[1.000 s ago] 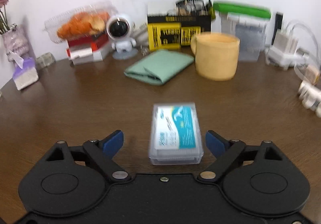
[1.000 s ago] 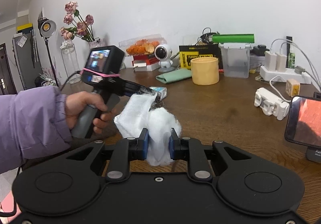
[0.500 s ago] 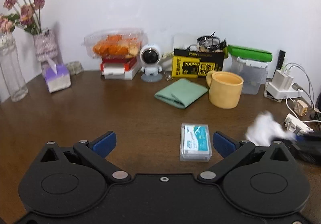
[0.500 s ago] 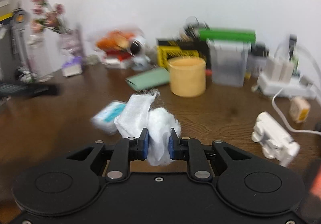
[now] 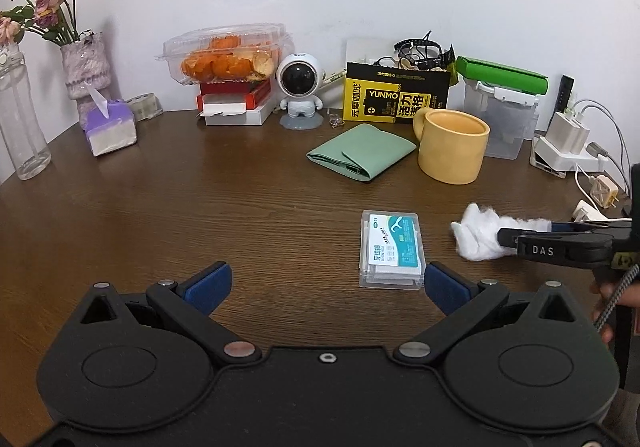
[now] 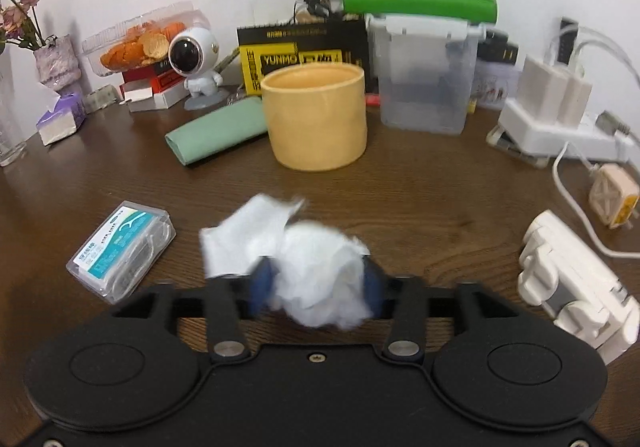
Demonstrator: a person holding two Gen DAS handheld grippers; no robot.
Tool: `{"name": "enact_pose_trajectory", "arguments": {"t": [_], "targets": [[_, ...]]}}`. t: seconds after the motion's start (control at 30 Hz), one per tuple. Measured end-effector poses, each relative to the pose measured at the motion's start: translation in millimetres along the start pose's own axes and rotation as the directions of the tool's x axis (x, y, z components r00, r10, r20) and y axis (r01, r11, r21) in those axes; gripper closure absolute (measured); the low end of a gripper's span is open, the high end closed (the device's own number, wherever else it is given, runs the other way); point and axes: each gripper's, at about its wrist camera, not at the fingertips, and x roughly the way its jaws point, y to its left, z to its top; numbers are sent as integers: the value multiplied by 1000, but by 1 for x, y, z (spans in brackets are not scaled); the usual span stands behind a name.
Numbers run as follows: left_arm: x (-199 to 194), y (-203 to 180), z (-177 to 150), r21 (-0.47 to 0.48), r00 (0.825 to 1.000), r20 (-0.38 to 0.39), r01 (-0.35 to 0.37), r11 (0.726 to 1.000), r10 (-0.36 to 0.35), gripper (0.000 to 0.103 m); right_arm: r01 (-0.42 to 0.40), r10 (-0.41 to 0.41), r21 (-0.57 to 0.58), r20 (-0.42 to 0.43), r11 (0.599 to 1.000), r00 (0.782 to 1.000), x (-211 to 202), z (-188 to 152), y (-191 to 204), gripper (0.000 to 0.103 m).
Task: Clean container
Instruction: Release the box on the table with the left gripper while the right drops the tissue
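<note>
I am holding the left gripper (image 5: 326,281) wide open and empty, the box (image 5: 392,249) lying lengthwise just ahead by its right finger, while the right gripper (image 6: 316,281) is loosening on the wipe (image 6: 308,271).

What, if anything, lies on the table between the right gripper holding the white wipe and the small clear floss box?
Nothing visible. In the left wrist view, only bare brown table separates the white wipe in the right gripper from the clear floss box. The yellow mug and green cloth sit farther back.
</note>
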Motion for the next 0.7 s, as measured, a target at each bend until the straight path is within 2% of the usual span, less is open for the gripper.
{"name": "enact_pose_trajectory", "arguments": {"t": [0.13, 0.2, 0.33, 0.4, 0.5, 0.57, 0.7], "targets": [[-7, -1, -1, 2, 1000, 23, 0, 1000, 0, 0, 17, -18, 27, 42, 999, 999, -28, 0, 1, 43], [-11, -1, -8, 15, 999, 41, -2, 1000, 2, 0, 12, -15, 59, 59, 998, 998, -51, -6, 3, 33], [-10, -2, -39, 17, 999, 28, -27, 999, 26, 0, -16, 8, 88, 87, 996, 996, -101, -40, 8, 23], [-12, 4, -55, -46, 1000, -6, 2, 999, -2, 0, -30, 21, 85, 100, 996, 995, -124, -63, 13, 17], [-17, 13, -74, -122, 999, -32, 18, 992, -22, 0, -19, 11, 102, 77, 995, 997, -142, -96, 17, 15], [-20, 14, -84, -131, 999, -41, 8, 991, -13, 0, 20, -26, 113, 56, 993, 998, -150, -110, 20, 15], [-25, 6, -95, -91, 999, -37, 15, 996, -19, 0, 67, -72, 73, 79, 995, 994, -159, -122, 29, 14]]}}
